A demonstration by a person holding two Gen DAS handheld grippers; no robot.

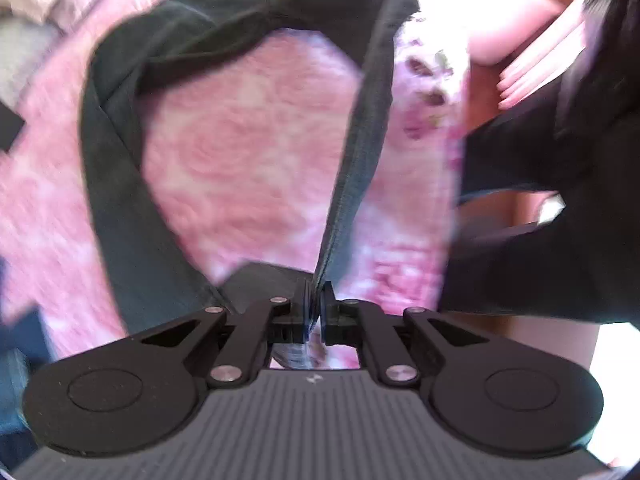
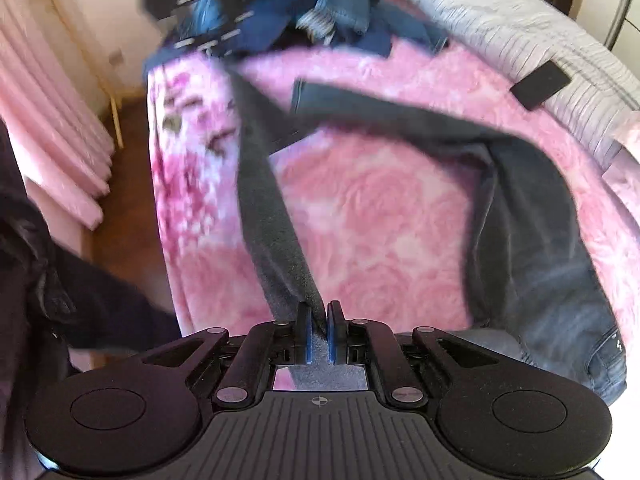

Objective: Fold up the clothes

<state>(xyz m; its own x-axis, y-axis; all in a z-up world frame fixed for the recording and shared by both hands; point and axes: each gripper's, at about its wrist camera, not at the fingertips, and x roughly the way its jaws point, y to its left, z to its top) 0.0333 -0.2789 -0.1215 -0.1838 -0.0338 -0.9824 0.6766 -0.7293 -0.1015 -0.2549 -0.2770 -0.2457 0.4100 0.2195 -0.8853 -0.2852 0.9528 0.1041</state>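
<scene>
Both jaws pinched on dark denim jeans (image 2: 520, 208) (taut strips) over fluffy pink blanket (image 2: 372, 208)

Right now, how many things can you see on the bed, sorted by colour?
Dark grey: 1, the garment both tools hold, left tool, right tool.
Blue: 1, the pile of clothes.
Black: 1, a flat rectangular object.
Pink: 1, the blanket.
Total: 4.

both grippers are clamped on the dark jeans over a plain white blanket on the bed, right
Not quite: the blanket is pink with a rose pattern, not plain white, as the right wrist view shows. The rest holds: the left gripper and right gripper both have their jaws shut on the dark jeans.
</scene>
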